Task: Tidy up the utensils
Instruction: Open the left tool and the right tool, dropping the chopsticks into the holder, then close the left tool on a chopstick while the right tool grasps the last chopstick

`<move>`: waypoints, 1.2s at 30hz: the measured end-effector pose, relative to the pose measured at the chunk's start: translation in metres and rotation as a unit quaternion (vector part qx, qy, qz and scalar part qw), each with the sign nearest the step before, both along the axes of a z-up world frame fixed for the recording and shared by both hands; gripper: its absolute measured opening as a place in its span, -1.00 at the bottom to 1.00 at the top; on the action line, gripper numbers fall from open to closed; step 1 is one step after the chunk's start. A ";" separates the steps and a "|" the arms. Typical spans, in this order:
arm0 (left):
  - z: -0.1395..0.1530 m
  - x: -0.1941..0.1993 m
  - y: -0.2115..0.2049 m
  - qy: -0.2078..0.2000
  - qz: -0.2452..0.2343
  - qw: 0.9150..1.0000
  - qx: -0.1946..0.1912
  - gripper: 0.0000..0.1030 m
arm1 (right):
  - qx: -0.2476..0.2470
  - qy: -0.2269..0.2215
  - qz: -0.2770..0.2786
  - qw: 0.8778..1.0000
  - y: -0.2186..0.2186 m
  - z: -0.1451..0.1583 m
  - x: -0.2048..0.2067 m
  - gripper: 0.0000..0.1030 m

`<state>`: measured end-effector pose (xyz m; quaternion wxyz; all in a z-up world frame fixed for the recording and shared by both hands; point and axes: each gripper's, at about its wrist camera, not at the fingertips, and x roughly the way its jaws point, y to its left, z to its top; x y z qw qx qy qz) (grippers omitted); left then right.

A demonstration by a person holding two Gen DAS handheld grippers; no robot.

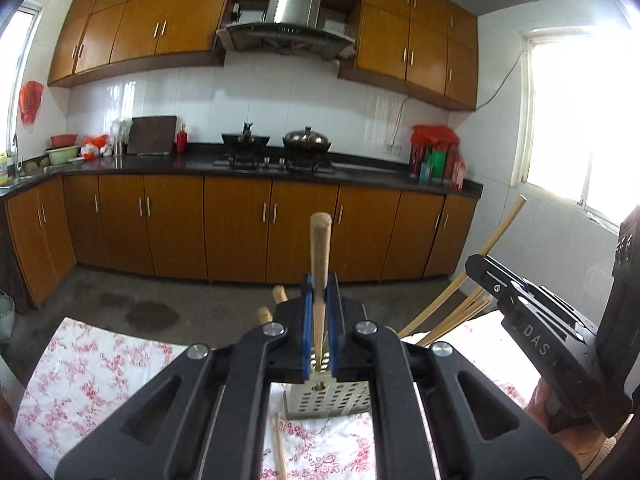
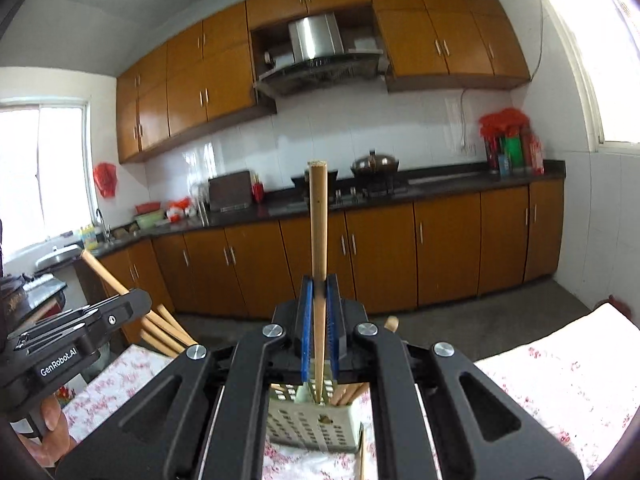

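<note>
Both clamped: left gripper (image 1: 319, 328) and right gripper (image 2: 319, 332) each pinch one chopstick upright above the perforated holder (image 1: 326, 402) on the desk (image 1: 88, 372); thin round sticks could pivot between pads and miss the slots.

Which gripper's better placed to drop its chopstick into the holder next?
Right, marginally. The right gripper holds its chopstick upright with the tip already over the perforated holder. The left gripper's chopstick also hangs above the holder, so either could go.
</note>
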<state>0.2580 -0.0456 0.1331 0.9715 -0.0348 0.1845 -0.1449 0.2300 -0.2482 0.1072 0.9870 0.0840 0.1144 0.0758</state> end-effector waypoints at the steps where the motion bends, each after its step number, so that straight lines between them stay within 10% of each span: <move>1: -0.003 0.002 0.000 0.004 0.000 1.000 0.001 -0.84 | 0.001 0.004 0.000 1.000 0.000 0.000 0.001 -0.85; 18: -0.001 -0.060 0.046 -0.006 0.037 0.999 -0.009 -0.37 | -0.003 0.043 -0.042 0.998 -0.042 -0.004 -0.056 -0.24; 27: -0.131 -0.081 0.070 0.145 0.069 0.986 0.051 -0.27 | 0.004 0.294 -0.008 0.956 -0.045 -0.162 -0.055 -0.25; 36: -0.201 -0.089 0.049 0.224 0.043 0.972 0.059 -0.27 | -0.019 0.322 0.031 0.946 -0.002 -0.194 -0.056 -0.38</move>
